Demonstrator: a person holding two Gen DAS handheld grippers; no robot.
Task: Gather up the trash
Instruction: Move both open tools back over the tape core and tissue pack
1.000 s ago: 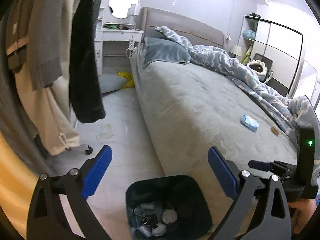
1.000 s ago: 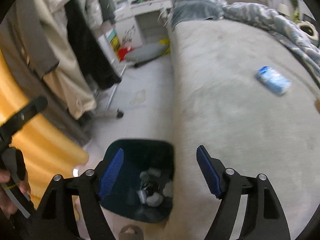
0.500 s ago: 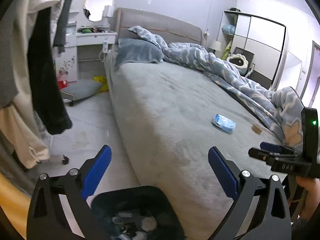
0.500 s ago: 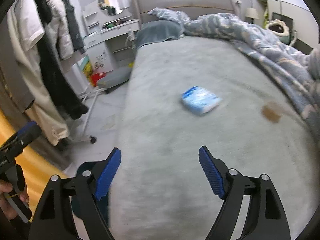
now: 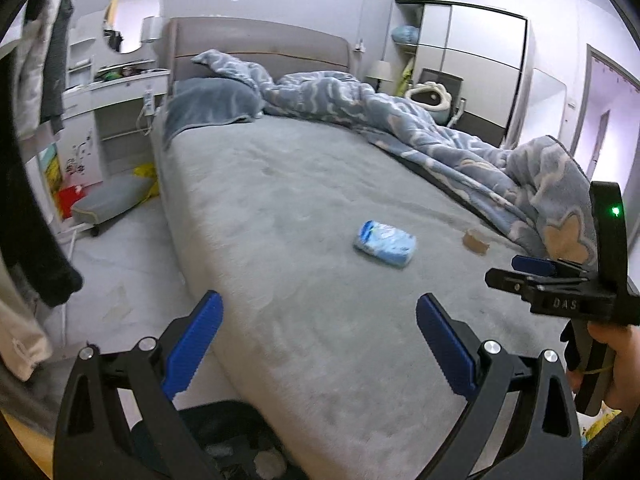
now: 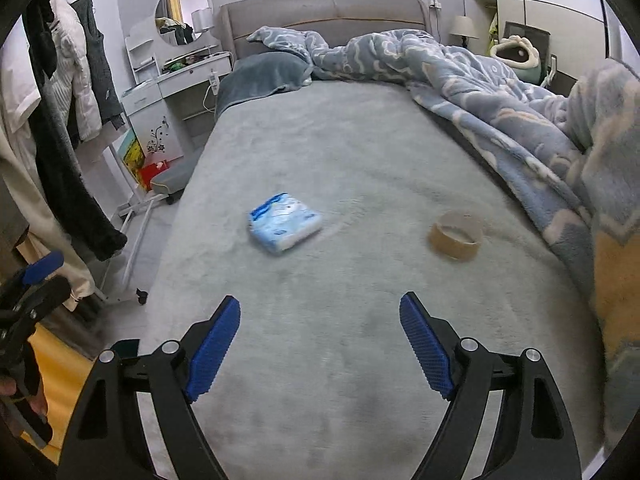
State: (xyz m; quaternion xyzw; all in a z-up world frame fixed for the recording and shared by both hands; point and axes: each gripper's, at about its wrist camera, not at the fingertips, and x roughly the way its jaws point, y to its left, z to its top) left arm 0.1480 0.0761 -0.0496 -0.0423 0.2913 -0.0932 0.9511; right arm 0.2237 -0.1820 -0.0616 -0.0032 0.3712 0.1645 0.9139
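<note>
Tissue pack (image 6: pixel 285 223) left of tape roll (image 6: pixel 456 234) (on bed (image 6: pixel 340 152)).

You are in a home bedroom. Beside the bed (image 6: pixel 340 152) stand a mirrored dressing table (image 6: pixel 180 68) and hanging clothes (image 6: pixel 60 128).

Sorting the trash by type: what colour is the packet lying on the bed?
Blue and white packet, clearest in the right wrist view.

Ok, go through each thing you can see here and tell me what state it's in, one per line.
Left tongs: open, empty, above the bed's edge.
Right tongs: open, empty, over the bed.
Blue tissue pack: lying flat on the bed, untouched.
Tape roll: lying flat on the bed beside the blanket.
Trash bin: on the floor, open, holding some trash.
Blanket: rumpled, pushed to one side.
Bed: unmade.
</note>
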